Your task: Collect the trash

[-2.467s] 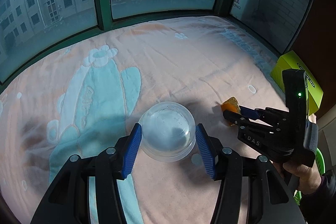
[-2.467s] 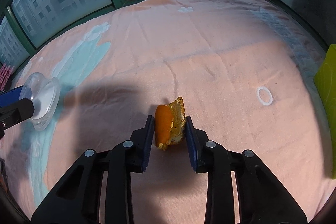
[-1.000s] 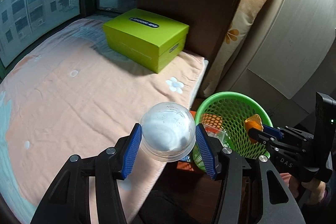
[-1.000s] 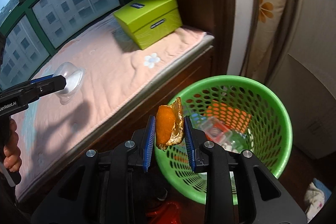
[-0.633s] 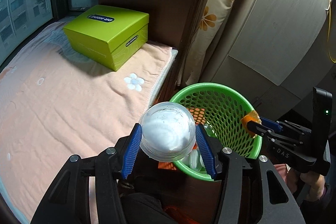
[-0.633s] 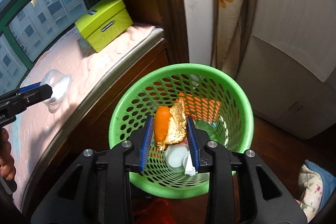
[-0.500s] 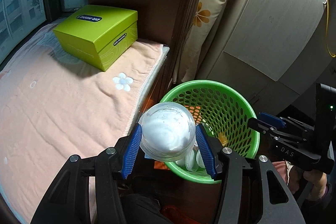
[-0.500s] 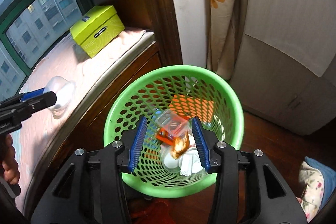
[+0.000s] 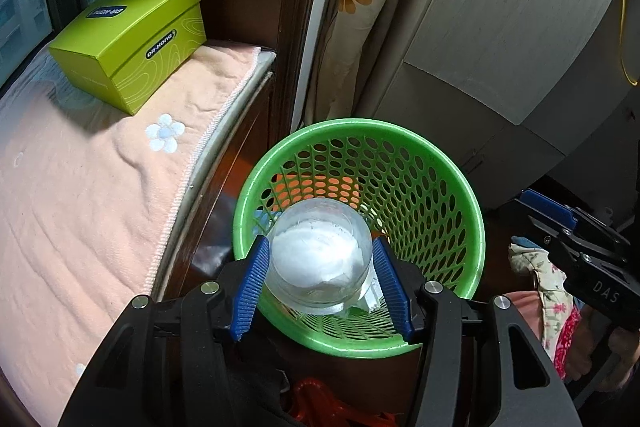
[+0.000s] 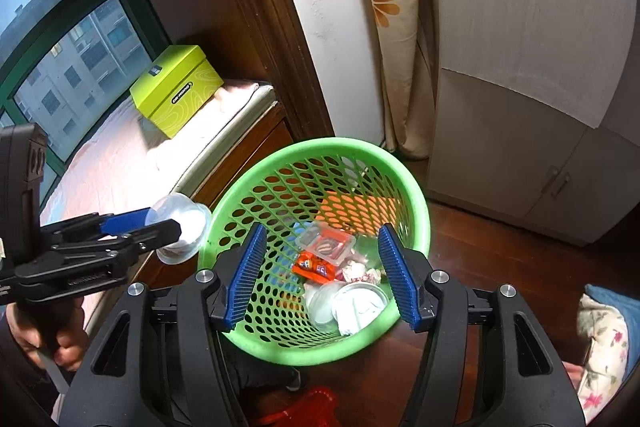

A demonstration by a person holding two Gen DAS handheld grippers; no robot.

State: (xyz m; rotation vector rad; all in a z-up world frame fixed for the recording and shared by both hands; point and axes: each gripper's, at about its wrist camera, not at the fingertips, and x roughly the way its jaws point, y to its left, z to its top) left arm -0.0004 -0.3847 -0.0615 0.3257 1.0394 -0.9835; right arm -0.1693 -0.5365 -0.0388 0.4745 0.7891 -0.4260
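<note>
The left gripper (image 9: 320,275) is clamped on the clear cup (image 9: 318,255), blue pads pressing both sides of it, white residue showing inside. Below and just beyond those jaws sits the green basket (image 9: 452,179), so the cup hangs over its near rim. From the right wrist view, the cup (image 10: 180,229) is out at the basket's left edge, off to the left of the right jaws.

The right gripper (image 10: 320,273) has just been opening, and its jaws now stand spread with nothing between them. Straight ahead between them, down in the basket (image 10: 416,203), lies the trash: a red wrapper (image 10: 314,267), a clear tray (image 10: 326,243) and white lids (image 10: 352,305).

Far left of both jaws, a lime box (image 9: 132,39) rests on the pink blanket (image 9: 80,207).
</note>
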